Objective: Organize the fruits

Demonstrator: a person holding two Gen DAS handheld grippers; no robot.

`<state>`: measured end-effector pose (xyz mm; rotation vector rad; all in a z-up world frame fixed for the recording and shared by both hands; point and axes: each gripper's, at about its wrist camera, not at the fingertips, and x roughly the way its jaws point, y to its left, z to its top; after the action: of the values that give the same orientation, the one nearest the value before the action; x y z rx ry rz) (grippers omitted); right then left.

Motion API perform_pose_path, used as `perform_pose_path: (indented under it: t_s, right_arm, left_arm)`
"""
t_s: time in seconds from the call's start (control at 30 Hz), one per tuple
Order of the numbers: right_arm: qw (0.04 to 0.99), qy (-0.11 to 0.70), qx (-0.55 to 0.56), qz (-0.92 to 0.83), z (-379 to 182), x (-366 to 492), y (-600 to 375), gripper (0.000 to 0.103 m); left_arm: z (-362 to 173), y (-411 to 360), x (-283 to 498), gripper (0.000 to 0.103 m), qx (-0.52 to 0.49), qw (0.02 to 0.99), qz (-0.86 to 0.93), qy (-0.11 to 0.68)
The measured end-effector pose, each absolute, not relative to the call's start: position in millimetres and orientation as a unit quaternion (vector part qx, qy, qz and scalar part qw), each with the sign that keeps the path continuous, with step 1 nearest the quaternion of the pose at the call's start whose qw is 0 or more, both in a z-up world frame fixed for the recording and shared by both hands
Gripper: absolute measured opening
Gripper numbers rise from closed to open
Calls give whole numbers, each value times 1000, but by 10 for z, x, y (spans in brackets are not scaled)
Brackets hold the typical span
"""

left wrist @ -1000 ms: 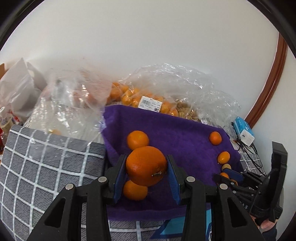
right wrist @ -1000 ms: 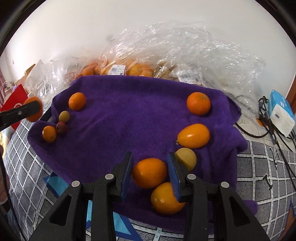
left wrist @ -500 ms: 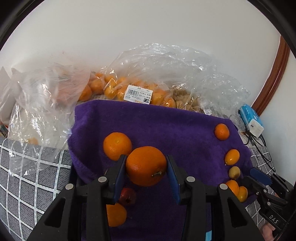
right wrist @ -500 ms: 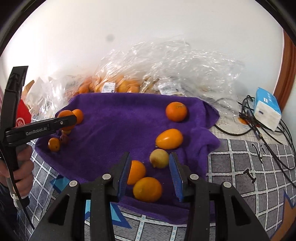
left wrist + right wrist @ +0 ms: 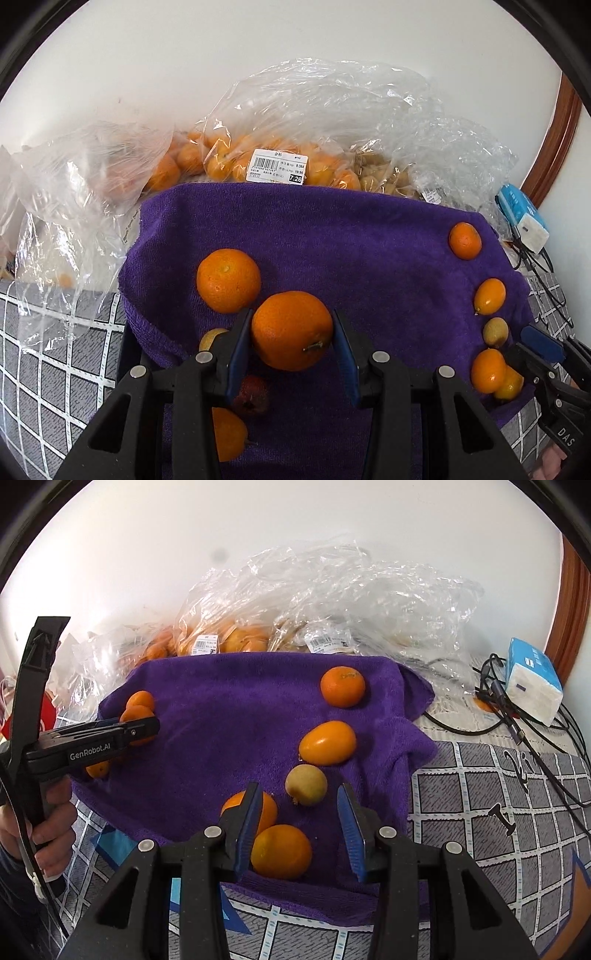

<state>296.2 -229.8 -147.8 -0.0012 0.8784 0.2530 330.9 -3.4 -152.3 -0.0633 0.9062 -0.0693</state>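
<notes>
My left gripper [image 5: 293, 343] is shut on a large orange [image 5: 291, 330] and holds it above the left part of the purple towel [image 5: 332, 240]. Below it lie another orange [image 5: 228, 279], a small red fruit [image 5: 253, 395] and a small orange [image 5: 227, 434]. My right gripper [image 5: 299, 830] is open and empty above the towel's near right edge [image 5: 221, 738]. Near it lie two oranges [image 5: 280, 851], a yellowish round fruit [image 5: 306, 784], an oval orange fruit [image 5: 327, 742] and a tangerine [image 5: 342, 686]. The left gripper with its orange also shows in the right wrist view [image 5: 138, 720].
Clear plastic bags of oranges [image 5: 258, 162] and other fruit lie along the wall behind the towel. A blue and white tissue pack [image 5: 533, 681] and black cables [image 5: 517, 720] lie at the right. A grey checked cloth [image 5: 498, 812] covers the surface.
My left gripper has carried the orange right and forward over the towel's left side. My right gripper has drawn back from the orange it straddled and is now above the towel's near edge.
</notes>
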Motion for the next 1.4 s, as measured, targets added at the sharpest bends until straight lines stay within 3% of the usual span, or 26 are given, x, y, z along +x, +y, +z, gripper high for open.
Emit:
perform_pose_path:
  t_s: [0.23,0.47,0.67,1.0,1.13,1.4]
  right_arm:
    - [895,431,-2,112,-1442,2979,-2303,42]
    - [905,414,15,94,-990,2742,-2264,42]
    - [915,398,19,66,-681,2237,-2283,58]
    - [923,384,12,24,-356,1273,-2425,61]
    - [930,366,8,26,-241,930,-2420,89]
    - [943,334,9,11,-64,398,-2452,100]
  left_arm:
    - [-1327,-17,3184,50,-29,905,-31,422]
    - [-1071,33,2721,61,-34,912,-36,407]
    - [-928,81,2166,65,-34,914,-25,403]
    - [-527,75,1265,73,-29,937,-19,347]
    - [-382,8,963,79,-21,945,-21,327]
    - [-218,-69,563,89,-18,950,-22,311]
